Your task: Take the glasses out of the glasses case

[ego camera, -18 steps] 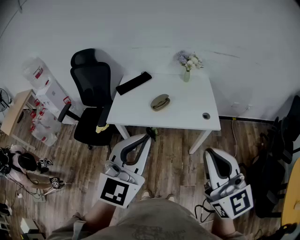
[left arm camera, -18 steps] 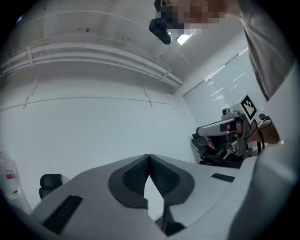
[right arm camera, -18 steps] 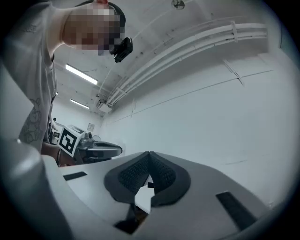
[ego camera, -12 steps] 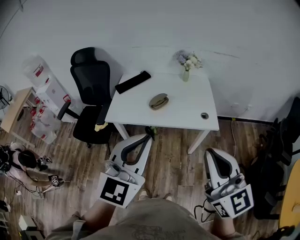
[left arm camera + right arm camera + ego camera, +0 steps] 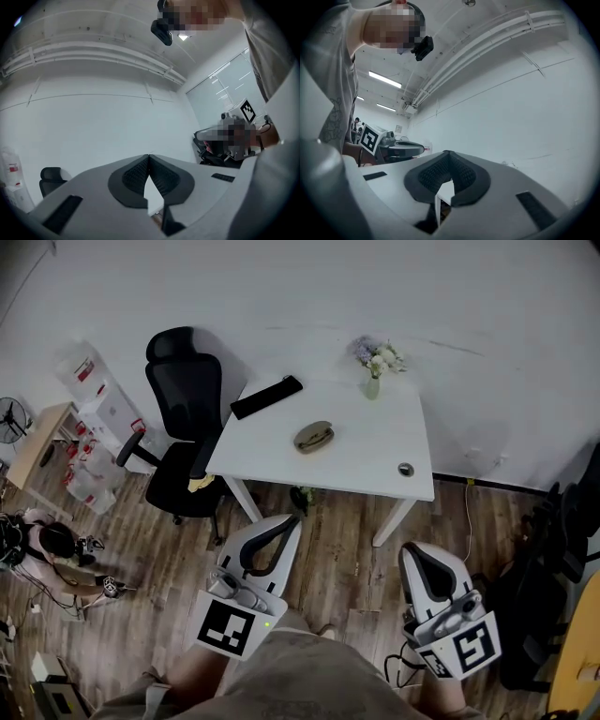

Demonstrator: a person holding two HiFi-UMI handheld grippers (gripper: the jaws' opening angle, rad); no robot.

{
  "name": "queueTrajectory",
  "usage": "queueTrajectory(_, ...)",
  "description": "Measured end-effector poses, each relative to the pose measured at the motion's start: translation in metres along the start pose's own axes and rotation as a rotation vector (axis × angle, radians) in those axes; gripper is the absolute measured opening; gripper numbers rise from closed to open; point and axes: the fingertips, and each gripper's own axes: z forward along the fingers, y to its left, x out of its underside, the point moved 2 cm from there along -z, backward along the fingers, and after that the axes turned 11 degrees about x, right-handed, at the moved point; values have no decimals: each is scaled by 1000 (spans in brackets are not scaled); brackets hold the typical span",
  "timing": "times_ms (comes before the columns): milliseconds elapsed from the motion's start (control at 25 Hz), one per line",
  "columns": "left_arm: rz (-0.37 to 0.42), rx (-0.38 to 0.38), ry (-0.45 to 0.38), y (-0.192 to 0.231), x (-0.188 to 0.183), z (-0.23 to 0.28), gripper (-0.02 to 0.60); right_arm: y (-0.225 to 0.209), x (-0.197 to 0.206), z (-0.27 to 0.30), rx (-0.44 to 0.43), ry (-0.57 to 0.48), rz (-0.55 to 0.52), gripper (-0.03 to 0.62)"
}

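The glasses case (image 5: 313, 437), a small olive oval, lies near the middle of the white table (image 5: 380, 451); it is too small to tell how its lid stands, and no glasses show. Both grippers are held low over the wooden floor, short of the table's near edge and well apart from the case. My left gripper (image 5: 292, 519) points toward the table, its jaws closed tip to tip (image 5: 149, 156) on nothing. My right gripper (image 5: 411, 549) is further right, also shut and empty (image 5: 447, 153).
A long black object (image 5: 267, 397) lies at the table's far left corner, a vase of flowers (image 5: 374, 368) at the back, a small round thing (image 5: 405, 469) near the front right. A black office chair (image 5: 183, 423) stands left of the table. Boxes and clutter line the left side.
The head view has shifted a little, so the table and chair sit slightly differently in the picture. Both grippers stay low and closed; the right one has drifted a bit left.
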Motion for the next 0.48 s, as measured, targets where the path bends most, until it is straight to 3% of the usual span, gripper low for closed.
queueTrajectory(160, 1, 2, 26, -7, 7, 5, 15, -6, 4, 4, 44, -15, -59, 34)
queueTrajectory(200, 0, -5, 30, -5, 9, 7, 15, -8, 6, 7, 46, -14, -76, 67)
queueTrajectory(240, -2, -12, 32, -2, 10, 9, 15, -11, 8, 10, 43, -11, -80, 162)
queueTrajectory(280, -5, -20, 32, 2, 12, 11, 15, -14, 10, 15, 38, -7, -74, 179)
queueTrajectory(480, -18, -48, 17, 22, 22, 27, 15, -29, 24, 38, 32, 24, -69, 175)
